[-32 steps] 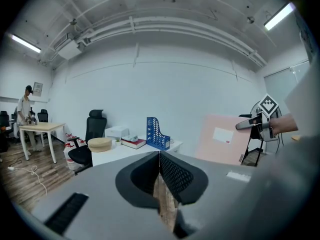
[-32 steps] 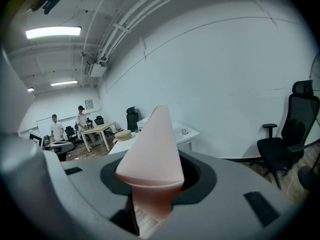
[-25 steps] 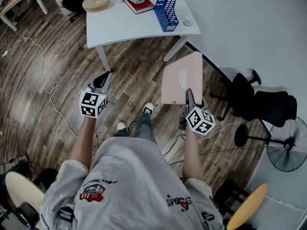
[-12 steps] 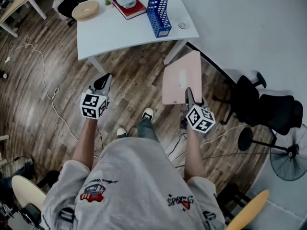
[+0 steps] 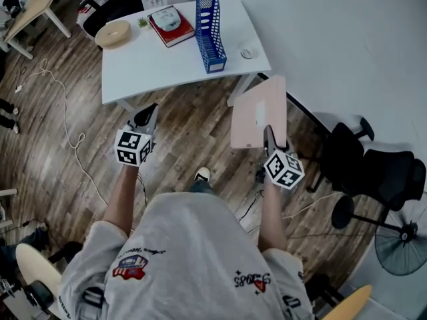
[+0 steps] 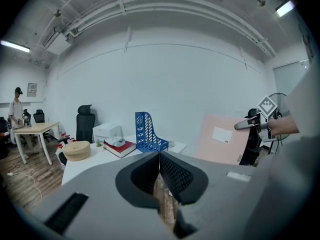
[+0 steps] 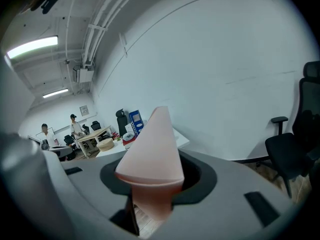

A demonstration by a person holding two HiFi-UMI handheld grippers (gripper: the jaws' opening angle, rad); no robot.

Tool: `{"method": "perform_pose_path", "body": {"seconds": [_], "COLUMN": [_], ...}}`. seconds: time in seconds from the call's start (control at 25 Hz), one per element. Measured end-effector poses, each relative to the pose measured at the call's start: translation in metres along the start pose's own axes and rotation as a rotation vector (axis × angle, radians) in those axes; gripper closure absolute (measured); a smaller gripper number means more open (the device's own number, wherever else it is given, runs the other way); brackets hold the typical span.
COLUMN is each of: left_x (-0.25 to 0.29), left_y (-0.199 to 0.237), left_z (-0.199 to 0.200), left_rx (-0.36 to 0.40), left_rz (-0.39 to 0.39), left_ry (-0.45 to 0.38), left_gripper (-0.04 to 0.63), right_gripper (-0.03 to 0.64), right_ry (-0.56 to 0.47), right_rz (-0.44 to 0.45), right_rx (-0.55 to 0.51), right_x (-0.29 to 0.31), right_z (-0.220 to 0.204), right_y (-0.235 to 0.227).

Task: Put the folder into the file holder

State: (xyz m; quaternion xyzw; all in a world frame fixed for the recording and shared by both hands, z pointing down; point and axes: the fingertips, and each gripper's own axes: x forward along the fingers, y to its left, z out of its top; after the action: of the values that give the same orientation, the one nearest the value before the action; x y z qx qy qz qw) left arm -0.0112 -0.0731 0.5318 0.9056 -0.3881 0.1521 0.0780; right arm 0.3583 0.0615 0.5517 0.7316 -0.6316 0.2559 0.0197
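Note:
My right gripper (image 5: 267, 133) is shut on the near edge of a pink folder (image 5: 259, 113) with a white label, held out flat over the floor to the right of the table. In the right gripper view the pink folder (image 7: 152, 154) rises between the jaws and hides much of what lies ahead. The blue file holder (image 5: 209, 32) stands upright on the white table (image 5: 147, 59), ahead and to the left of the folder. The blue file holder (image 6: 147, 132) also shows in the left gripper view. My left gripper (image 5: 147, 117) is shut and holds nothing, low over the floor before the table.
On the table lie a red book (image 5: 170, 25), a round tan box (image 5: 113, 34) and a small round object (image 5: 247, 53). Black office chairs (image 5: 373, 169) and a floor fan (image 5: 402, 235) stand at the right. A white cable (image 5: 63, 122) runs over the wooden floor at the left.
The table and file holder have slid lower and leftward in the head view as the person walks closer. The folder stays in my right gripper, carried forward.

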Motion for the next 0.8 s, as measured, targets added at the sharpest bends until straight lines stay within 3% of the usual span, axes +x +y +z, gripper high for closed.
{"method": "perform_pose_path", "body": {"seconds": [0.4, 0.8], "left_x": [0.038, 0.052], "left_y": [0.000, 0.021], "left_z": [0.023, 0.038], "left_rx": [-0.026, -0.037], "left_rz": [0.052, 0.070], "left_ry": [-0.002, -0.041], "left_gripper": [0.589, 0.589], "right_gripper": [0.445, 0.446], "right_ry": [-0.026, -0.060], "right_rz": [0.024, 0.060], "right_rx": [0.000, -0.038], "right_x": [0.042, 0.074], "right_z": [0.053, 0.083], "right_y": [-0.040, -0.023]}}
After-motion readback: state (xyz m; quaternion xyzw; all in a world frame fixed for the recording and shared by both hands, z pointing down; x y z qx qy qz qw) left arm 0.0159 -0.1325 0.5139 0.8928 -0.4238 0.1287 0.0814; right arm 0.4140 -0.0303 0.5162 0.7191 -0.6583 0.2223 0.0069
